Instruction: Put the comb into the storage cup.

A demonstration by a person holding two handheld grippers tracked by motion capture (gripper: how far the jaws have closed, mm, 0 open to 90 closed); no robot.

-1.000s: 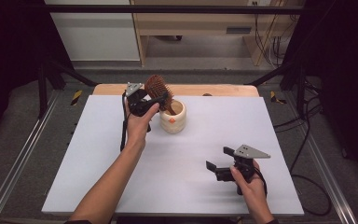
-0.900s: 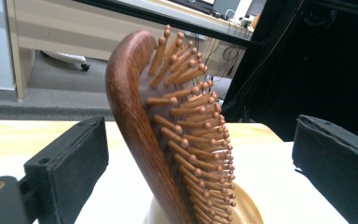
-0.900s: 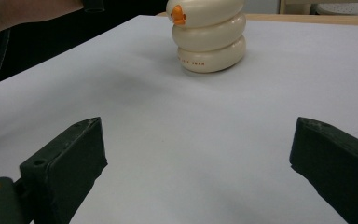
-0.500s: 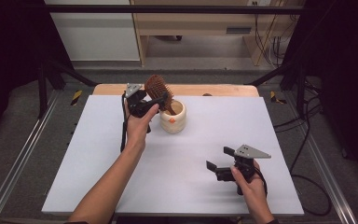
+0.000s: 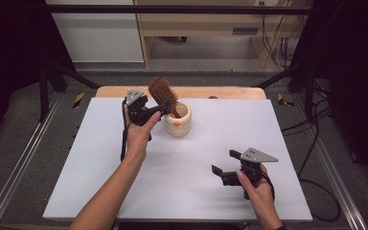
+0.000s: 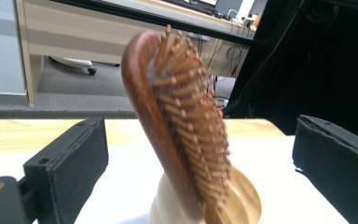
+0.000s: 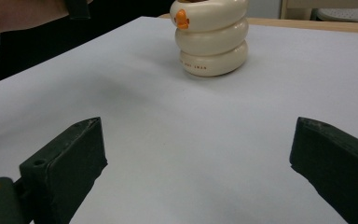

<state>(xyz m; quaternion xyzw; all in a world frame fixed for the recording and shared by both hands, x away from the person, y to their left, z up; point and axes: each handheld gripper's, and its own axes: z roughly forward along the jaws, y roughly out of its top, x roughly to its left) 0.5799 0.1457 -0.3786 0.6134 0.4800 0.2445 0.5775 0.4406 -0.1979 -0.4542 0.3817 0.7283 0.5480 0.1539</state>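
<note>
Left gripper view showed us the wooden hairbrush (image 6: 177,126) standing tilted in the cream cup (image 5: 178,120): stiff, light, likely top-heavy, best pinched at its narrow neck. Our left hand-held gripper (image 5: 159,109) stood spread beside it; the right hand-held gripper (image 5: 223,168) hovered spread over the white surface (image 5: 278,129).

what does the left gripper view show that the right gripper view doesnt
Left gripper view: the wooden hairbrush, bristles facing right, standing tilted in the holder's mouth between the open left gripper jaws, touching neither. Right gripper view: the holder's ringed side with an orange mark, and the open right gripper over bare white table. Both: the cream holder.
</note>
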